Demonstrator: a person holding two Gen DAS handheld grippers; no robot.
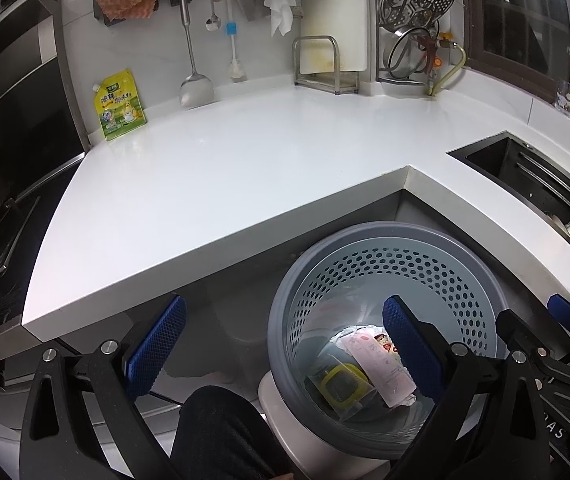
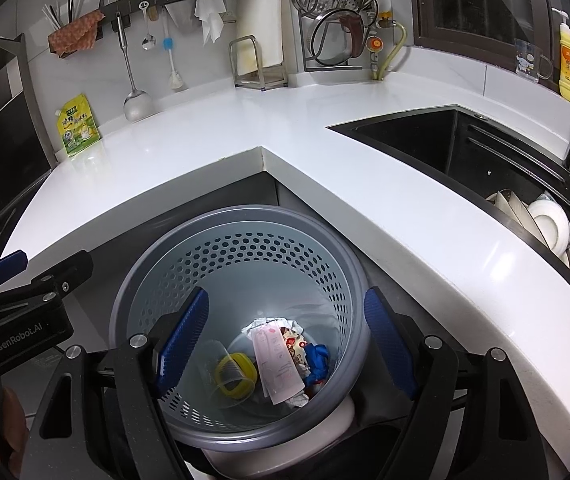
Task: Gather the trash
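White L-shaped worktop [image 2: 213, 148] carries a yellow-green refill pouch [image 2: 78, 125] leaning at the back wall, a metal board rack [image 2: 259, 66] behind, and a black sink [image 2: 437, 136] set in right.

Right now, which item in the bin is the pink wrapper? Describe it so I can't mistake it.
Find the grey perforated bin below the inner corner of the white countertop. Among the trash on its bottom, the pink wrapper is the long pale strip in the middle, between the yellow-rimmed clear lid and the blue scrap.
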